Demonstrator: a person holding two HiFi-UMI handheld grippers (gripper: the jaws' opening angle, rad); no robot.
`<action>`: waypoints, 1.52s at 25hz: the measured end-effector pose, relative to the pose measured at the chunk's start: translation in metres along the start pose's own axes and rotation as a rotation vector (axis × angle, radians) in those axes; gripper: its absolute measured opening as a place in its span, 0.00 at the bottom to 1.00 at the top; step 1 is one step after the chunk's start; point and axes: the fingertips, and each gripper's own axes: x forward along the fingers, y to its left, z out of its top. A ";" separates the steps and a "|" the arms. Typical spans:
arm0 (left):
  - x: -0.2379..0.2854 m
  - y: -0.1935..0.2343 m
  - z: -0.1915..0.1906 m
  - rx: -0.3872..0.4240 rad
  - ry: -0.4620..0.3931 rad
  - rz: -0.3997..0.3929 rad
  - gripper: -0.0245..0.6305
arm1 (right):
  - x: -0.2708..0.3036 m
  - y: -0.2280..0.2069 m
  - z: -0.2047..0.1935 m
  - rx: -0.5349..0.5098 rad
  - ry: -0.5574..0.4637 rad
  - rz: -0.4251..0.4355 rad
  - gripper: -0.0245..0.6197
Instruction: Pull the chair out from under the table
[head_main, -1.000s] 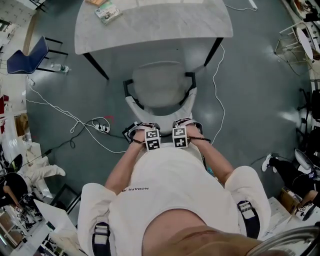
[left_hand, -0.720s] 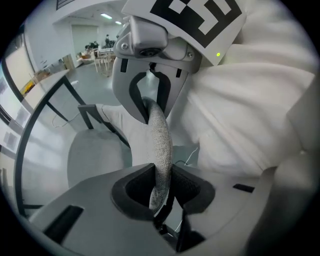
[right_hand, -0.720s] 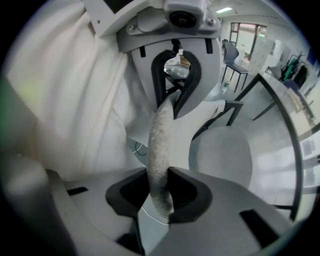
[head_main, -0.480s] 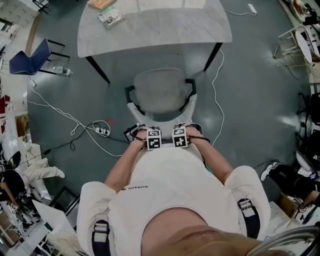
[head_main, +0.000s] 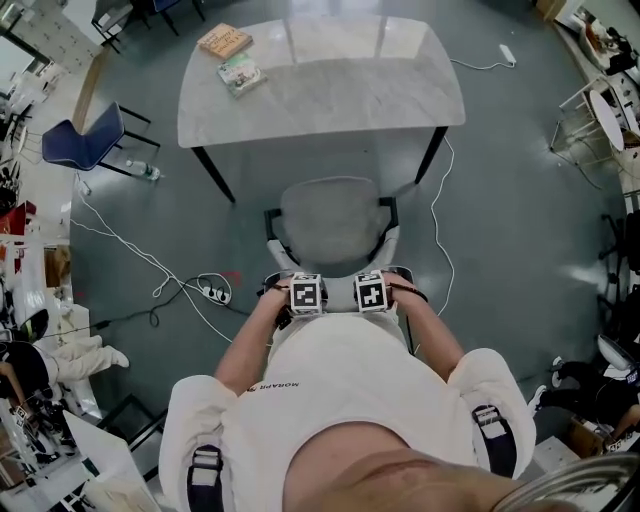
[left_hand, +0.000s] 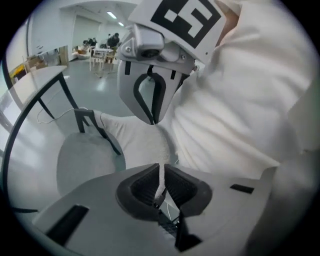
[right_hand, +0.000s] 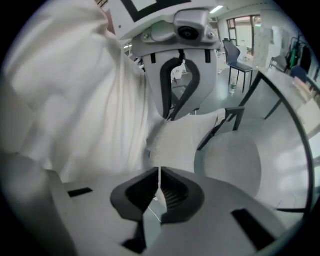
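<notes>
The chair stands pulled out in front of the marble table (head_main: 320, 75), with its grey seat (head_main: 330, 220) outside the table's edge. Its white backrest (head_main: 283, 262) is nearest me. Both grippers hang side by side just above the backrest, close to my chest. My left gripper (head_main: 300, 288) (left_hand: 161, 171) is closing, its pads nearly together with nothing between them. My right gripper (head_main: 372, 288) (right_hand: 160, 175) is shut and empty. Seat (left_hand: 82, 160) and backrest (left_hand: 137, 142) lie below the left jaws. The seat (right_hand: 232, 162) also shows in the right gripper view.
Two books (head_main: 232, 57) lie on the table's far left corner. A blue chair (head_main: 90, 140) and a bottle (head_main: 147, 172) stand at the left. A power strip (head_main: 212, 292) with white cables lies on the grey floor left of the chair. Another cable runs down the right (head_main: 436, 230).
Both grippers have lifted a little off the chair's backrest, staying side by side. The chair and table sit lower in the picture as the head view shifted.
</notes>
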 end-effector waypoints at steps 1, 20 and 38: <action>-0.010 0.001 0.000 -0.005 0.000 0.003 0.09 | -0.008 -0.001 0.002 0.002 -0.001 -0.007 0.07; -0.222 0.026 0.085 -0.209 -0.588 0.342 0.04 | -0.209 -0.060 0.105 0.167 -0.627 -0.465 0.06; -0.394 0.044 0.110 -0.275 -1.330 0.901 0.04 | -0.390 -0.086 0.120 0.461 -1.264 -0.992 0.06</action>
